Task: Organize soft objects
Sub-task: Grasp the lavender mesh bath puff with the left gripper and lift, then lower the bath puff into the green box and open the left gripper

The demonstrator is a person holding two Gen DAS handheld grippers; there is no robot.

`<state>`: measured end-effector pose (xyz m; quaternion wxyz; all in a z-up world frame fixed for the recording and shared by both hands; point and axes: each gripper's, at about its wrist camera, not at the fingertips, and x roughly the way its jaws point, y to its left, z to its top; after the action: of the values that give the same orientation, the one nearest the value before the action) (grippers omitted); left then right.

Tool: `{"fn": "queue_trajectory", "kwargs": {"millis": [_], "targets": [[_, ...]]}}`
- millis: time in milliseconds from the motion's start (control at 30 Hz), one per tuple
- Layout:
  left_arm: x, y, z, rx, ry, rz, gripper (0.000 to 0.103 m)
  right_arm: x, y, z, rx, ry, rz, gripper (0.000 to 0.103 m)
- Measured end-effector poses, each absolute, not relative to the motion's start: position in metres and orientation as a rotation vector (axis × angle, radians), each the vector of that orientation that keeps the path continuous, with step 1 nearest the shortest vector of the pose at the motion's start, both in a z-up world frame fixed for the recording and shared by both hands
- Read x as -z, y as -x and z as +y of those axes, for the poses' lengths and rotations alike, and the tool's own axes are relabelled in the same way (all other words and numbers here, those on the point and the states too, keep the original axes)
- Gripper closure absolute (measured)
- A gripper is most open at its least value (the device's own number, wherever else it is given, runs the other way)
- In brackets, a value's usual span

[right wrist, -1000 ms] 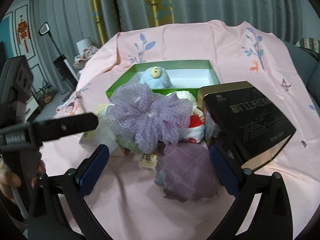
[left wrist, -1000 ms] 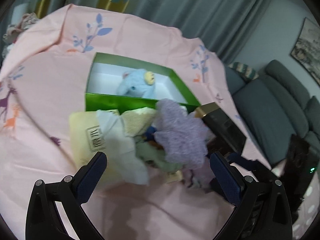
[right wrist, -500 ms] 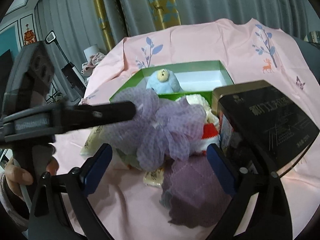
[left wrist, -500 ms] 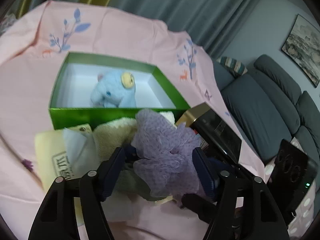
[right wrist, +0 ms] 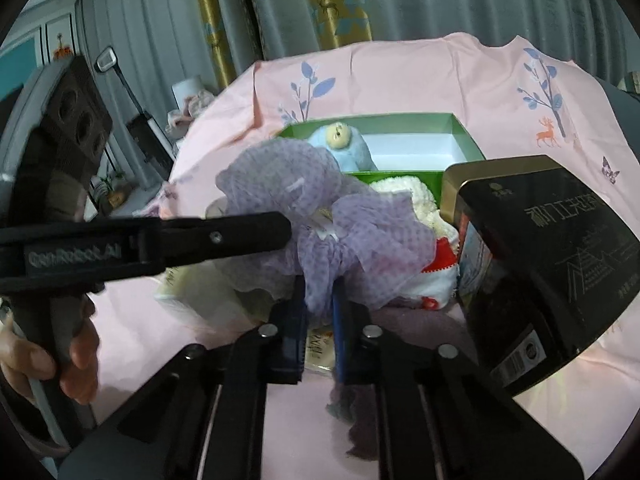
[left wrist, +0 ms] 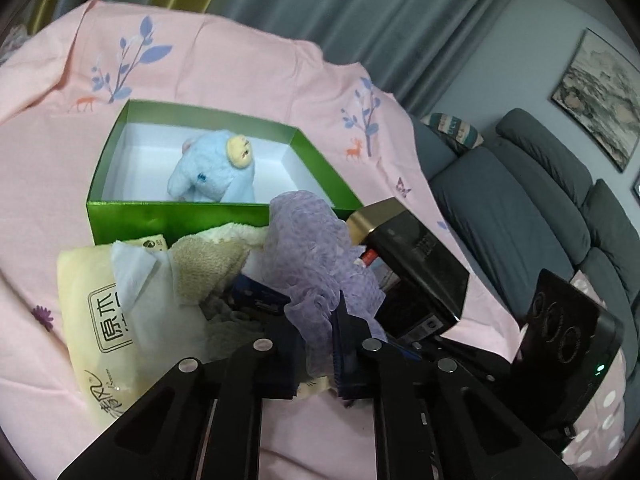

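A purple mesh scrunchie [left wrist: 316,256] lies on top of a heap of soft things in front of an open green box [left wrist: 168,216]. A light blue plush toy [left wrist: 216,176] sits inside the box. My left gripper [left wrist: 320,340] is shut on one side of the scrunchie. My right gripper [right wrist: 320,304] is shut on the scrunchie's [right wrist: 320,216] near edge. The left gripper's arm [right wrist: 160,240] crosses the right wrist view from the left. A cream fluffy towel [left wrist: 208,256] and a red and white cloth [right wrist: 436,276] lie under the scrunchie.
A black and gold tin [right wrist: 552,248] stands close on the right of the heap. A yellow tissue pack [left wrist: 100,320] lies on the left. A purple quilted cloth [right wrist: 360,436] lies at the front. Pink printed cloth [left wrist: 240,80] covers the table. A grey sofa [left wrist: 540,208] stands to the right.
Both grippers moved in towards the heap and closed on the purple scrunchie; a second ago both were open and apart from it.
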<state>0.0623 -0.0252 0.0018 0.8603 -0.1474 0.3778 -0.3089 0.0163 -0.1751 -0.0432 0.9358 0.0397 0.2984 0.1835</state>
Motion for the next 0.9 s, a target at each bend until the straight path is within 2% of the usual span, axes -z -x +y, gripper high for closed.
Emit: {"fn": "queue_trajectory", "kwargs": {"millis": [267, 500, 733, 900], "targets": [[-0.049, -0.041, -0.016, 0.705, 0.316, 0.673, 0.093, -0.001, 0.016, -0.168, -0.383, -0.013, 0.459, 0.093], [-0.1, -0.078, -0.018, 0.672, 0.252, 0.604, 0.093, -0.047, -0.014, -0.17, -0.364, 0.026, 0.357, 0.093], [-0.102, -0.164, -0.023, 0.632, 0.293, 0.682, 0.093, -0.055, -0.1, -0.176, -0.329, -0.053, 0.443, 0.093], [-0.066, -0.223, -0.037, 0.568, 0.301, 0.803, 0.093, -0.031, -0.159, -0.174, -0.286, -0.094, 0.581, 0.092]]}}
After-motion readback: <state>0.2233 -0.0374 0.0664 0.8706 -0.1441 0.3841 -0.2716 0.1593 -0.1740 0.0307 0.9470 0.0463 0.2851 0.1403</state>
